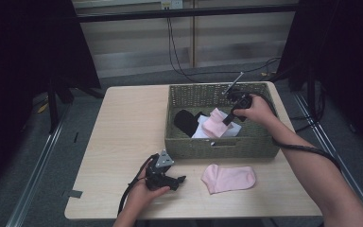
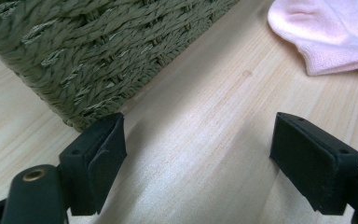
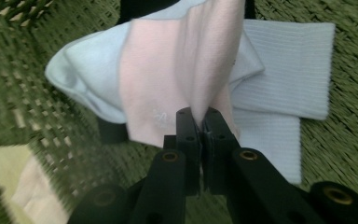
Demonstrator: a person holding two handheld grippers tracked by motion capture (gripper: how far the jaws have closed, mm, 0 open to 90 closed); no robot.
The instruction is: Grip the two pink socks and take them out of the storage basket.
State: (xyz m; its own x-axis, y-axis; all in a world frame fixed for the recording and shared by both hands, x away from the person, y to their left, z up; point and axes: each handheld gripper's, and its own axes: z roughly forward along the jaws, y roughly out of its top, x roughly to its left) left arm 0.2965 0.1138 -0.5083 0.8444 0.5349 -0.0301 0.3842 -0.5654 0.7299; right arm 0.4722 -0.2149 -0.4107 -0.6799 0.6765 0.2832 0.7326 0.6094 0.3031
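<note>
Pink sock (image 3: 182, 70) is pinched in my right tongs (image 3: 199, 122), hanging over the basket (image 1: 217, 146) at centre right of the high view, above a white sock (image 3: 284, 60) and a black one (image 1: 185, 121) lying inside. It's soft, light and floppy, so it just drapes from wherever I grab it; I'd say a fold of fabric near the edge is the spot to hold, since a thin single layer could slip out. My left tongs (image 1: 181, 179) are spread wide with nothing between them, low on the desk (image 1: 123, 132) at lower centre, just beside the basket's front wall. A second pink sock (image 1: 229, 178) lies flat on the desk, lower centre-right.
</note>
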